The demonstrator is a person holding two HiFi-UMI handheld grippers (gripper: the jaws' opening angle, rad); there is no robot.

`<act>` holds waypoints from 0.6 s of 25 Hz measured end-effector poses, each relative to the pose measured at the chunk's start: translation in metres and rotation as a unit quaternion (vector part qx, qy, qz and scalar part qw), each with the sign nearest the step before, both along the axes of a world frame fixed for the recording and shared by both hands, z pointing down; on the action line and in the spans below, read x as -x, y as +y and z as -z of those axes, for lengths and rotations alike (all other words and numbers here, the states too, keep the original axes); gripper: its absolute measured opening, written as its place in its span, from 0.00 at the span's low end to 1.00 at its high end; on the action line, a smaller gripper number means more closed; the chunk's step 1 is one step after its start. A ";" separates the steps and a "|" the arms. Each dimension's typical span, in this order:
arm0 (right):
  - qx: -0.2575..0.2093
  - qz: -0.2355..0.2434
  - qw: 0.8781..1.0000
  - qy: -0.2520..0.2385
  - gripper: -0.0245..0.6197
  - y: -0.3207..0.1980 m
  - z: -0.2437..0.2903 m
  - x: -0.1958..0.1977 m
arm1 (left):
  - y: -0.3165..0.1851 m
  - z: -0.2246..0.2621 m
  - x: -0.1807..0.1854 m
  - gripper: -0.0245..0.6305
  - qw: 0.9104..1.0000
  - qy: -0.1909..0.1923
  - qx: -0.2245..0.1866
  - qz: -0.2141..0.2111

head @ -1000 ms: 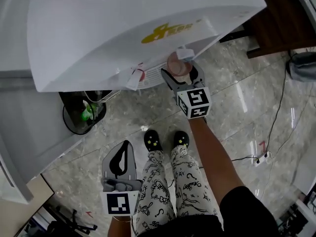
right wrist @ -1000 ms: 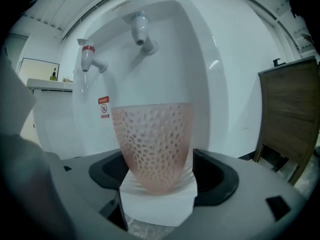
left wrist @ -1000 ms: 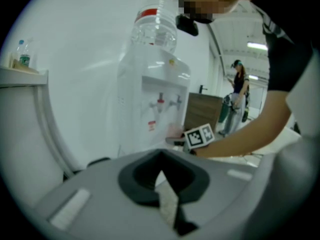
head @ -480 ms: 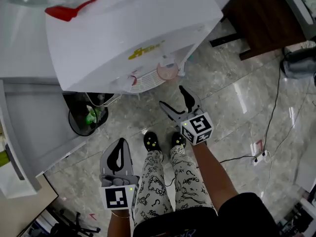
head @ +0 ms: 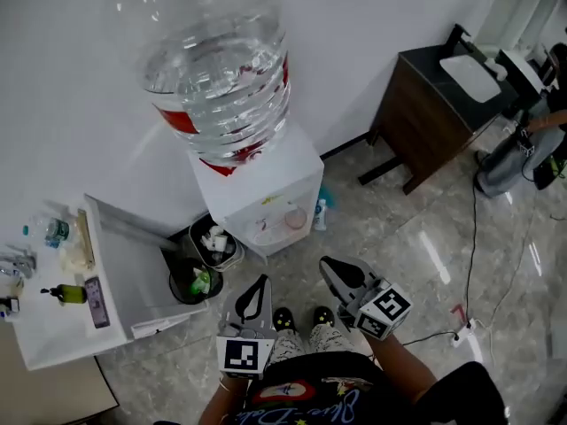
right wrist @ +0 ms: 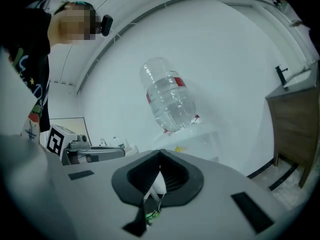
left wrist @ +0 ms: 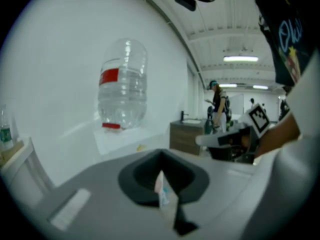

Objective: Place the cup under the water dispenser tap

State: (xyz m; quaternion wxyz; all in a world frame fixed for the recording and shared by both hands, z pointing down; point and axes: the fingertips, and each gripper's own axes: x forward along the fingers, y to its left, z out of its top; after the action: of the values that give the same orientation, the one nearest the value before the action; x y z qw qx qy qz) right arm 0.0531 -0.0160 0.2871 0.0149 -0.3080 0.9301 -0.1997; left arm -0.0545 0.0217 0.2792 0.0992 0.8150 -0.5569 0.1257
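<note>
A plain white wall (head: 399, 25) fills the upper frame above a grey marbled floor (head: 443, 264). At upper right stands a dark wooden cabinet (head: 421, 118) (a white basin (head: 469, 76) on top); a white counter (head: 49, 333) sits lower left. Strip lights (left wrist: 241, 59) glow overhead

Grey marbled tile floor (head: 425, 246), with furniture standing along the white wall (head: 372, 34).
A white water dispenser (head: 306, 171) stands on the floor against the wall, with a pink cup (head: 295, 217) in its recess. A black round waste bin (head: 174, 282) sits just beside it on the left. Beyond the bin is a white table (head: 53, 335) bearing small bottles (head: 55, 230). A dark brown wooden cabinet (head: 416, 122) stands well apart on the right.
</note>
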 end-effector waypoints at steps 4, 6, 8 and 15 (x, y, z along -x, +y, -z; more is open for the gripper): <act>-0.031 0.013 0.999 -0.007 0.06 0.009 0.070 -0.002 | -0.011 0.057 -0.001 0.03 0.999 -0.008 -0.051 -0.004; -0.039 0.018 0.999 0.004 0.06 0.014 0.082 -0.006 | -0.013 0.070 -0.007 0.03 0.997 -0.013 -0.070 -0.010; -0.044 0.019 0.999 0.014 0.06 0.019 0.086 -0.009 | -0.012 0.076 -0.014 0.03 0.997 -0.009 -0.077 -0.015; -0.042 0.017 0.999 0.005 0.06 0.024 0.086 -0.007 | -0.006 0.074 -0.020 0.03 0.997 0.001 -0.076 -0.022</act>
State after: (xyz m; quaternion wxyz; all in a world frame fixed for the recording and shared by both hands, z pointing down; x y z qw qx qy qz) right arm 0.0597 0.0080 0.2014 0.0191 -0.2919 0.9429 -0.1592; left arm -0.0348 0.0161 0.2053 0.0345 0.8326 -0.5464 0.0839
